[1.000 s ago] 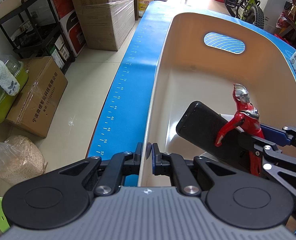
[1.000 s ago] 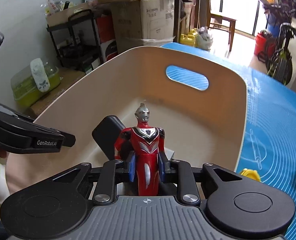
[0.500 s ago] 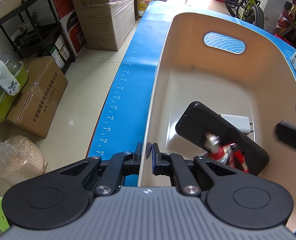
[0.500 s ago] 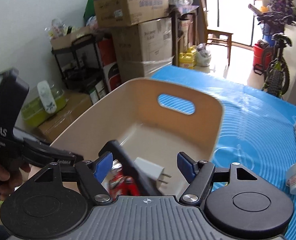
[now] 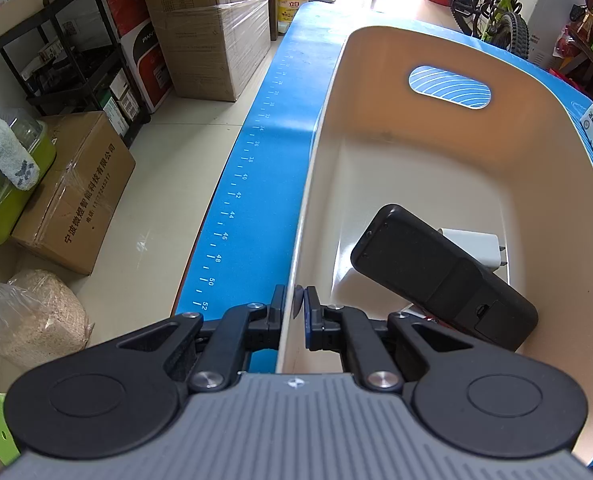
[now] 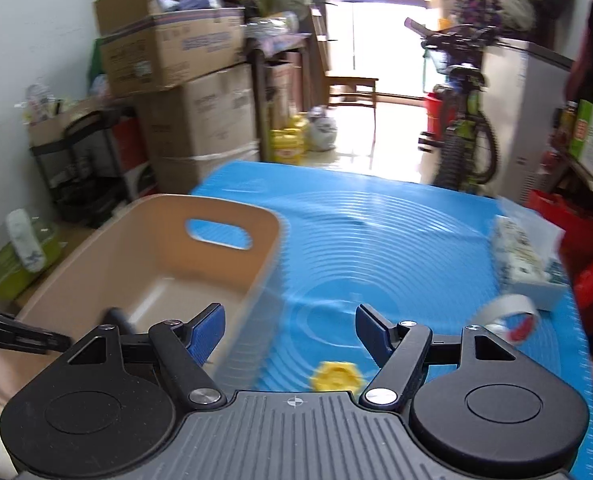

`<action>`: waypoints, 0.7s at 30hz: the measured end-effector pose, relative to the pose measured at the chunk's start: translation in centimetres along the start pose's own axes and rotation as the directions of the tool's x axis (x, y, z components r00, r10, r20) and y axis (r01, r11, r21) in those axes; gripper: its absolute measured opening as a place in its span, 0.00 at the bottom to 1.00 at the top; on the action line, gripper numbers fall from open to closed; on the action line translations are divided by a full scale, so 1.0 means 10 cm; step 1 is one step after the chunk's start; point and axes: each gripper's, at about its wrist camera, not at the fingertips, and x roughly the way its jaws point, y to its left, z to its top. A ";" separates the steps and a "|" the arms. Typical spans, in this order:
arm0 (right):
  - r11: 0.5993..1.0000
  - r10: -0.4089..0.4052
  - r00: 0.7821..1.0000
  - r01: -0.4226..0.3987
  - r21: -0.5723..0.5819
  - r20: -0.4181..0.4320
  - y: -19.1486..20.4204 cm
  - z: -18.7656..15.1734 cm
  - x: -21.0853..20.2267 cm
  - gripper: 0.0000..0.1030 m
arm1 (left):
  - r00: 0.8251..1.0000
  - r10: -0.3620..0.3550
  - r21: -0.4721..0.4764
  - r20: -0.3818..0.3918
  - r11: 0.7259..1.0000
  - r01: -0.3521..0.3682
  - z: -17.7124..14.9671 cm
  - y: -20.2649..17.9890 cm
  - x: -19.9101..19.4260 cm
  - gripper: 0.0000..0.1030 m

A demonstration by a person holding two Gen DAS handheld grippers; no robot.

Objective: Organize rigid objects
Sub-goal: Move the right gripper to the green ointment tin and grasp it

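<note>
The left gripper [image 5: 295,309] pinches the bin [image 5: 436,144] rim. The right gripper [image 6: 289,328] hangs spread wide, holding nothing, above the mat [image 6: 376,240] beside a yellow piece [image 6: 336,377].

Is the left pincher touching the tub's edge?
Touching. In the left wrist view the left gripper is shut on the beige tub, one finger on each side of its rim.

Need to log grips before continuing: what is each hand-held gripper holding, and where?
Left hand-held gripper is clamped on the beige plastic bin at its near rim. Right hand-held gripper is open, holding nothing.
</note>
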 end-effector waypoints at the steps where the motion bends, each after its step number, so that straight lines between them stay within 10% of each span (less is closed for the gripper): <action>1: 1.000 -0.016 1.000 0.017 0.007 -0.005 -0.07 -0.03 0.02 0.74 | 1.000 0.000 0.000 0.000 1.000 0.000 0.00 0.00 0.00 0.09; 21: 0.999 -0.041 0.963 0.033 -0.037 -0.268 -0.44 -0.61 0.61 0.74 | 1.000 0.000 0.001 0.000 1.000 0.000 0.00 0.00 0.00 0.09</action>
